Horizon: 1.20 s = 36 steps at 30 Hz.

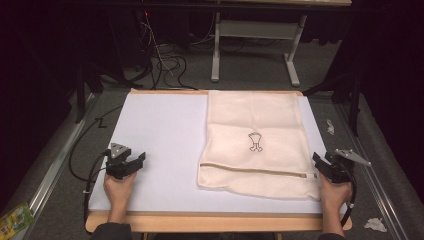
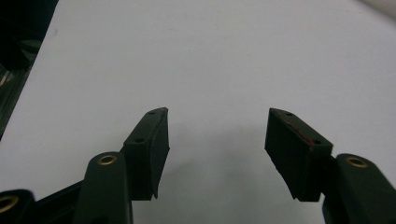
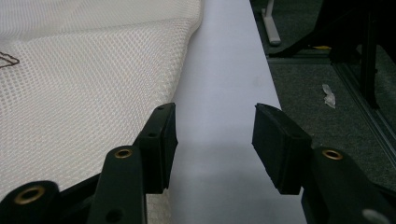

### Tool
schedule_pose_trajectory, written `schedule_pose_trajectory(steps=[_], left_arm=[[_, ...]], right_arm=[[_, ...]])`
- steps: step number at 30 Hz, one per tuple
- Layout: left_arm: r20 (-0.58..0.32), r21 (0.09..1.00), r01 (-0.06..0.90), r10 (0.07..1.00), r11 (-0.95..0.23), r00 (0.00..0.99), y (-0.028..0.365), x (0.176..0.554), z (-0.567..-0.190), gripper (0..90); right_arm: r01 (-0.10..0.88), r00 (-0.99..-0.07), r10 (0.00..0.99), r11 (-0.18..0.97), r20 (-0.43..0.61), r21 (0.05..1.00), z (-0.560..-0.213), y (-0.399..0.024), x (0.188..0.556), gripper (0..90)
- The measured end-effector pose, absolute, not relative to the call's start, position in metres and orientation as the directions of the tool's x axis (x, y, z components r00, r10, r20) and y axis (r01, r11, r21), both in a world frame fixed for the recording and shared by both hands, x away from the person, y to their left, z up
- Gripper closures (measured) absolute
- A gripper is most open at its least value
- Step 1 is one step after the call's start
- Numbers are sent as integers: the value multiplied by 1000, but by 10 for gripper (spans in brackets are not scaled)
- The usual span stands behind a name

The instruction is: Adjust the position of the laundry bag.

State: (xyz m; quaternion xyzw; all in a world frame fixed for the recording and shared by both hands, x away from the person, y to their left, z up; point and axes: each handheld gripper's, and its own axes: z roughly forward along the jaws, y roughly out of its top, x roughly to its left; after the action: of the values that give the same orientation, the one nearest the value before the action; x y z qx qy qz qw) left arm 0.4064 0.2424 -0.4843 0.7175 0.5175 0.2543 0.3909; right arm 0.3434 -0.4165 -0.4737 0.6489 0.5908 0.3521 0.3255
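Observation:
A cream mesh laundry bag with a small dark drawing on it lies flat on the right half of the white table top; its zipper runs along the near part. My left gripper rests open over bare white surface at the near left, well apart from the bag. In the left gripper view nothing lies between its jaws. My right gripper stands open at the bag's near right corner. In the right gripper view the mesh bag lies just left of the left jaw, and bare table shows in the gap.
The table has a wooden rim at the near edge. Cables and a white table frame stand on the grey floor beyond. Crumpled scraps lie on the floor at the right, a colourful packet at the near left.

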Motion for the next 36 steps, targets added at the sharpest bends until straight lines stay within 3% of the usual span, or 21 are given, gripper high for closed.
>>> schedule_pose_trajectory(steps=[22,36], left_arm=[[-76,826,545,932,-140,355,243,407,-482,414],[-89,801,569,904,-184,418,216,412,-477,406]], right_arm=[[560,19,996,-82,86,825,-473,-417,346,534],[551,-5,994,-87,108,830,-470,-418,344,530]])
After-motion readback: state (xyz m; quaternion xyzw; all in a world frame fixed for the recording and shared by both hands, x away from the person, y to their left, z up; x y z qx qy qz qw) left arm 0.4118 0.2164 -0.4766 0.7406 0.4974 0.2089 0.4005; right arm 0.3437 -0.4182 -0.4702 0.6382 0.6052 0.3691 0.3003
